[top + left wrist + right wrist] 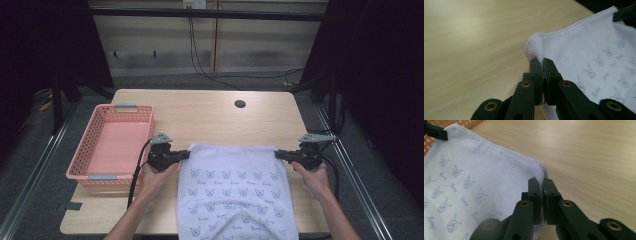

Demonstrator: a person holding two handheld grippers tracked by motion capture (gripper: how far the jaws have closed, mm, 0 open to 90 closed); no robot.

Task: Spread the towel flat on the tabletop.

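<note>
Cloth (235, 195) is what we are working with: a white towel printed with small cat faces, lying flat on the wooden surface (210, 117) near our edge and hanging over it toward us. We hold its two far corners, one in each tool. Our left gripper (186, 154) has its jaws closed on the left corner, the stitched hem squeezed between them in the left gripper view (541, 65); our right gripper (278, 154) has its jaws clamped on the right corner the same way (542, 185). A pink basket (82, 157) sits just to the left, apart from the towel. We judge the risks to be mostly about grip: each bite takes only a thin strip of hem, so an uneven pull could slide a corner free. If one hand lifts faster, the cloth would skew and fold crooked. The overhanging part might also drag the towel off the edge.
</note>
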